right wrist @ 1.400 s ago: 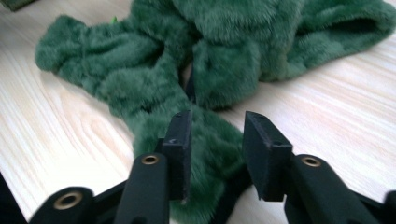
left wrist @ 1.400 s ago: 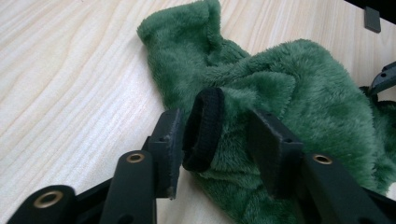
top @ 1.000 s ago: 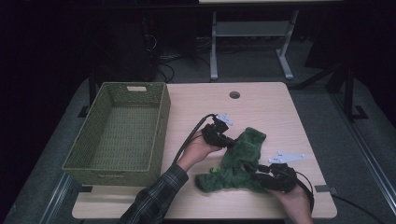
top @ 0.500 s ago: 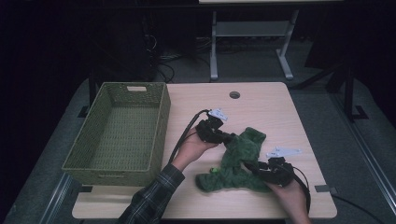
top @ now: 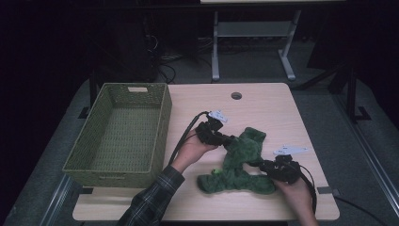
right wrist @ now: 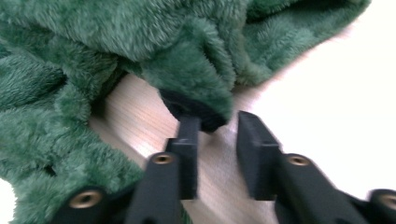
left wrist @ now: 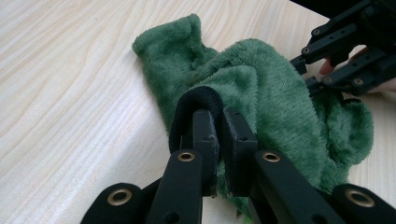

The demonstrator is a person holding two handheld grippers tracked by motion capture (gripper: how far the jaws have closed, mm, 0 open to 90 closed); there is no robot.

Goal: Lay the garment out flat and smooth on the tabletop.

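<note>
The high view is dimly lit, its surroundings lost in darkness. The right gripper view is blurred and overexposed at right; the left gripper view is sharply rendered.

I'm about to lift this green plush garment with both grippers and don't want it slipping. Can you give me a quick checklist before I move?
1. Left gripper clamped on the green plush garment: ok, jaws shut on its dark cuff.
2. Right gripper clamped: not ok. Its jaws have just been closing, but a gap remains; the dark-tipped end lies at one jaw's tip.
3. Garment free of other things: ok, it lies alone on the wooden table.
4. Woven basket ready: ok, upright, nothing inside.
5. Grippers apart from each other: ok, at opposite ends.
</note>
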